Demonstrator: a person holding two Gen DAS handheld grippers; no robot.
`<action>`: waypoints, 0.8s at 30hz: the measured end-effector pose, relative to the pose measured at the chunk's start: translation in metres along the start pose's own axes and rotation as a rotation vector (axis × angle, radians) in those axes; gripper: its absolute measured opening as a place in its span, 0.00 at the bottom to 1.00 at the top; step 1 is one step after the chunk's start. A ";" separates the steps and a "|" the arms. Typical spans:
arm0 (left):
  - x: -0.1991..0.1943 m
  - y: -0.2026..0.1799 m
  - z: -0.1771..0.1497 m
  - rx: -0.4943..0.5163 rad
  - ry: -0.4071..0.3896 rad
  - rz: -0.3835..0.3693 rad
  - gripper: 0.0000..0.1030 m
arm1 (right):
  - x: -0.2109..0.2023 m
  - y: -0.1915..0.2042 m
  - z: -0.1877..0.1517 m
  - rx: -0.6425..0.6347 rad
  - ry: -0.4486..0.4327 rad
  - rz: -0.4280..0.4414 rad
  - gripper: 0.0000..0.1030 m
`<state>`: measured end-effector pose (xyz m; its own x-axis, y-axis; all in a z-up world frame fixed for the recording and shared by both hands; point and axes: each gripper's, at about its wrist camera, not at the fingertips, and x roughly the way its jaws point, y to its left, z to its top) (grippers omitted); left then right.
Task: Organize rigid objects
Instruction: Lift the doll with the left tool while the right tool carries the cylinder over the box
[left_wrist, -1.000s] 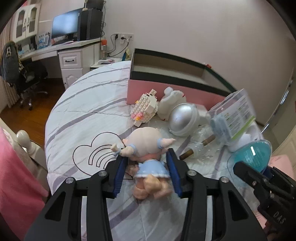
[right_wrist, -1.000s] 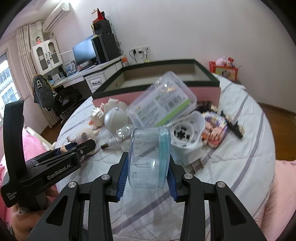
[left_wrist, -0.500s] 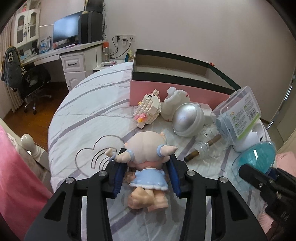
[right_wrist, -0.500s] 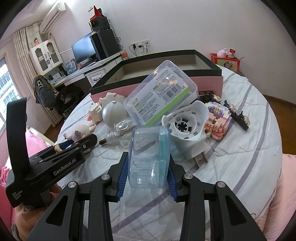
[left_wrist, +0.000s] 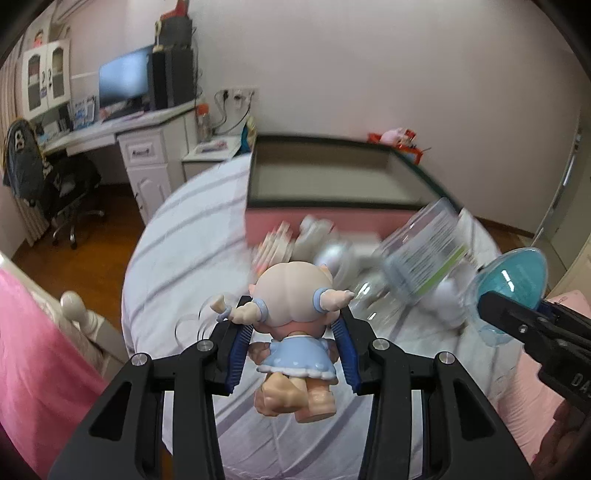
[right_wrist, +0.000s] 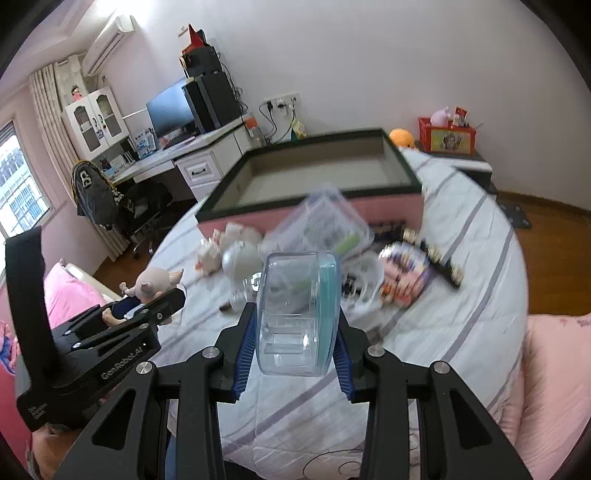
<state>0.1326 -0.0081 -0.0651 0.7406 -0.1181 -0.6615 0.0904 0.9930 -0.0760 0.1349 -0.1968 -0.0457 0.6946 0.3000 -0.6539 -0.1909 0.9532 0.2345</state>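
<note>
In the left wrist view we see pink bedding (left_wrist: 33, 354) along the left edge and a white desk (left_wrist: 110, 129) with a dark monitor (left_wrist: 125, 85) in the upper left. At lower centre our left gripper (left_wrist: 293, 347) has its blue pads pressed against both sides of a doll (left_wrist: 295, 314) in a light blue dress, which we see from behind, its feet hanging clear of the striped bedspread (left_wrist: 184, 236). Above it, at centre frame, sits the open pink box (left_wrist: 332, 221) with a dark rim. Between doll and box lies a blurred heap of toys; we think a silver ball is among them, but the smear makes that uncertain. A clear lidded container (left_wrist: 424, 251) leans at centre right. At the right edge the other gripper enters, carrying a teal-tinted wheel (left_wrist: 517, 277).

In the right wrist view the left gripper (right_wrist: 140, 314) shows at lower left with the doll (right_wrist: 155, 280) in it. At lower centre our right gripper (right_wrist: 297, 339) is clamped on a clear plastic wheel (right_wrist: 299, 314) with a teal side, held upright on its edge above the bedspread (right_wrist: 461, 277). Behind it is the blurred heap, then the pink box (right_wrist: 388, 210) at centre frame. A dark strip of small pieces (right_wrist: 439, 258) lies at centre right, and a red bin (right_wrist: 447, 136) stands at upper right.
</note>
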 end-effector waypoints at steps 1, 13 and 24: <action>-0.005 -0.003 0.007 0.004 -0.014 -0.008 0.42 | -0.003 -0.001 0.007 -0.001 -0.008 -0.002 0.38; -0.016 -0.021 0.099 0.038 -0.155 -0.055 0.42 | -0.019 -0.008 0.102 -0.069 -0.155 -0.048 0.38; 0.062 -0.021 0.162 0.021 -0.139 -0.041 0.42 | 0.056 -0.020 0.162 -0.115 -0.138 -0.101 0.38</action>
<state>0.2844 -0.0366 0.0159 0.8210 -0.1594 -0.5483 0.1354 0.9872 -0.0842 0.2898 -0.2052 0.0299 0.8009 0.2024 -0.5635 -0.1880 0.9785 0.0842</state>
